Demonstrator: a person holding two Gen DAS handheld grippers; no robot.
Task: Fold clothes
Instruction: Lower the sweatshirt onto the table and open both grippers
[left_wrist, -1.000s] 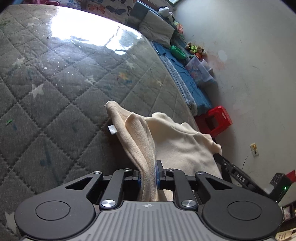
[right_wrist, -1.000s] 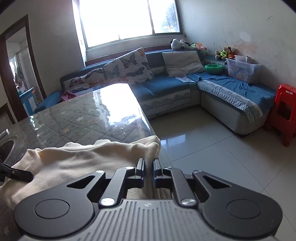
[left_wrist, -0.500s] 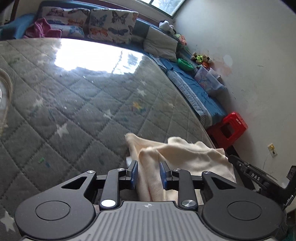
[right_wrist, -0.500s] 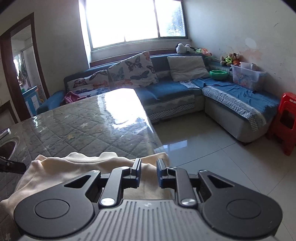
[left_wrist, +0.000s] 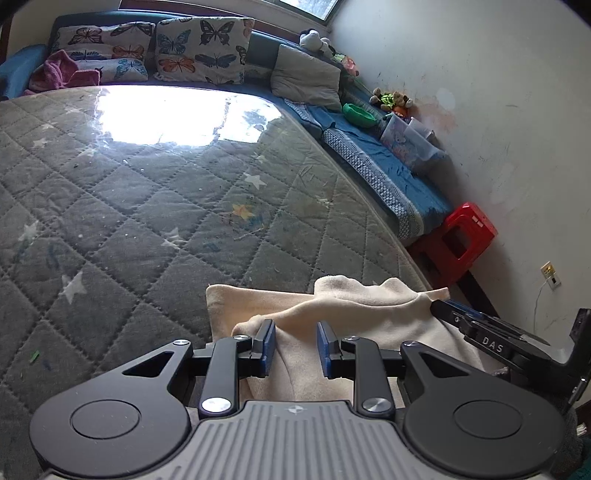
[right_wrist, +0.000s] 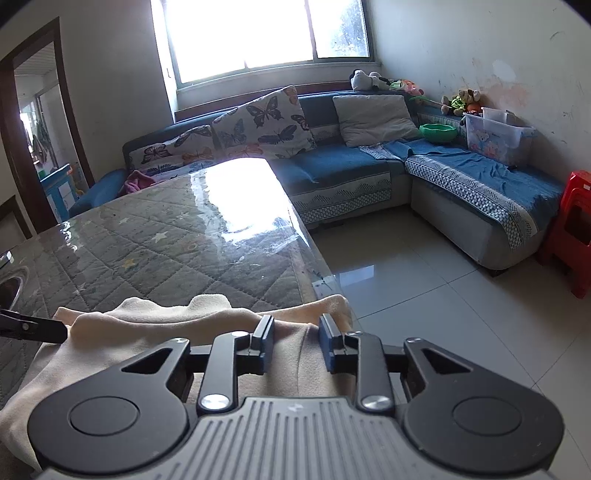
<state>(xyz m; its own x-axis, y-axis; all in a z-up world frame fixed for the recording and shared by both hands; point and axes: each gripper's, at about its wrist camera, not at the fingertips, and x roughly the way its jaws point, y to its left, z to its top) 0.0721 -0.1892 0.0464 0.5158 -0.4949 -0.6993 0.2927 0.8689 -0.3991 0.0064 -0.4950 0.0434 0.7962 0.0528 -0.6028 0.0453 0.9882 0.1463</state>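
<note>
The cream top (left_wrist: 354, 314) lies bunched at the near right corner of the worktop (left_wrist: 147, 221), a quilted grey pad with stars under a shiny clear sheet. The left tongs (left_wrist: 292, 349) and the right tongs (right_wrist: 295, 345) have just been opening. Soft cloth sits between the blue pads, but they do not pinch it (I think the fold is being let go). The top looks fuzzy and floppy.
</note>
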